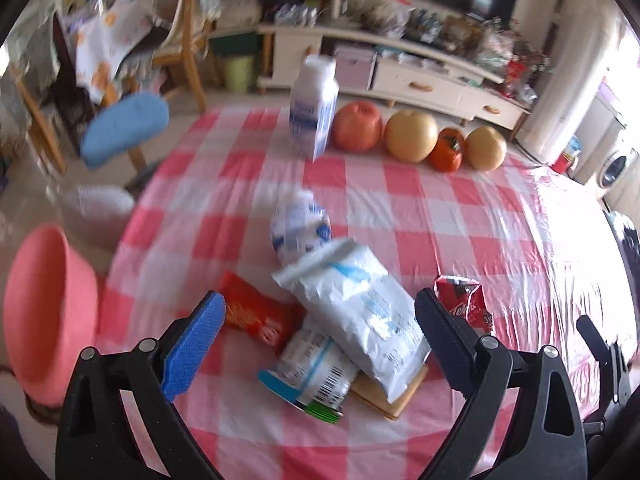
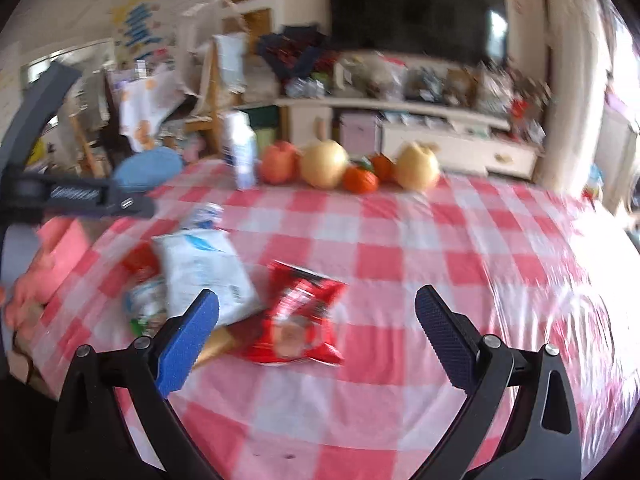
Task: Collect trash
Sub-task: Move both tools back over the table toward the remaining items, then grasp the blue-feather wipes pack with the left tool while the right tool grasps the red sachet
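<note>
With both sets of fingers apart and empty, left gripper [image 1: 320, 320] straddles white pouch [image 1: 360, 312]; pink bin [image 1: 44, 312] waits just off the worktop [image 1: 500, 220] edge.

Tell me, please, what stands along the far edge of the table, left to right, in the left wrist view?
White and blue milk carton → red apple → yellow round pear → orange persimmon → second yellow pear.

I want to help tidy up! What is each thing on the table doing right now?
Left gripper: open, empty.
Right gripper: open, empty.
White pouch: crumpled, lying on the pile.
Yogurt cup: tipped on its side.
Red snack packet: lying flat, torn open.
Milk bottle: standing upright.
Pink bin: beside the table.
</note>
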`<state>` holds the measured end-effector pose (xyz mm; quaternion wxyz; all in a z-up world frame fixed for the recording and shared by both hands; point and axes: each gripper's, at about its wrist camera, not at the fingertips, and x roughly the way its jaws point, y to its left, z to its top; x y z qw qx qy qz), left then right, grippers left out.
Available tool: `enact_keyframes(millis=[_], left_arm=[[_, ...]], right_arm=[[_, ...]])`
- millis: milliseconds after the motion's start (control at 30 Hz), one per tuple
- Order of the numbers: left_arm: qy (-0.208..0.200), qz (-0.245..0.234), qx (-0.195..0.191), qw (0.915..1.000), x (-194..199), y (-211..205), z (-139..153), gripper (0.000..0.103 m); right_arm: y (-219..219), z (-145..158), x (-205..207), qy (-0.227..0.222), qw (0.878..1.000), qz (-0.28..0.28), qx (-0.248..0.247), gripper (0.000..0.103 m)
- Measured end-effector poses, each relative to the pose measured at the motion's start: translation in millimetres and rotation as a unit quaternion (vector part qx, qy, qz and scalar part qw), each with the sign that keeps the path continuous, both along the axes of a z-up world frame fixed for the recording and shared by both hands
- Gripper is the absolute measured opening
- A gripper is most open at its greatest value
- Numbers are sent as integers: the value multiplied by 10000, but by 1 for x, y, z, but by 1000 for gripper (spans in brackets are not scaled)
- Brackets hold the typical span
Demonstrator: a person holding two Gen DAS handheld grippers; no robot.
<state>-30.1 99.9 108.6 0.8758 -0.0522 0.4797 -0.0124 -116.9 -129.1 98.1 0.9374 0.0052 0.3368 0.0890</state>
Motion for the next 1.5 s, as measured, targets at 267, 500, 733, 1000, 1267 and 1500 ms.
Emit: enact_keyframes(millis=[267,500,733,1000,1267,1500], left_arm=[[604,421,-107,9972,9,-19,-43,95],[711,485,-45,9963,27,-38,-55,95],[801,412,656,9938,48,-68,-71,95],[703,168,1141,9908,60,-86,-82,94],[563,-140,1140,9918,56,-91,-80,85],[602,-342,740,9949,52,-87,-78,79]], right_arm=[[-7,-23,18,713,9973,-35,178,99],[0,-30,26,1011,9947,149,79,99],[-11,-36,33,1259,9915,110,304,99],[-13,-43,41,1470,9881,222,406,99],[-1,-51,47,1568,9861,387,379,99],[7,-59,53,1590,9859,463,235,99]])
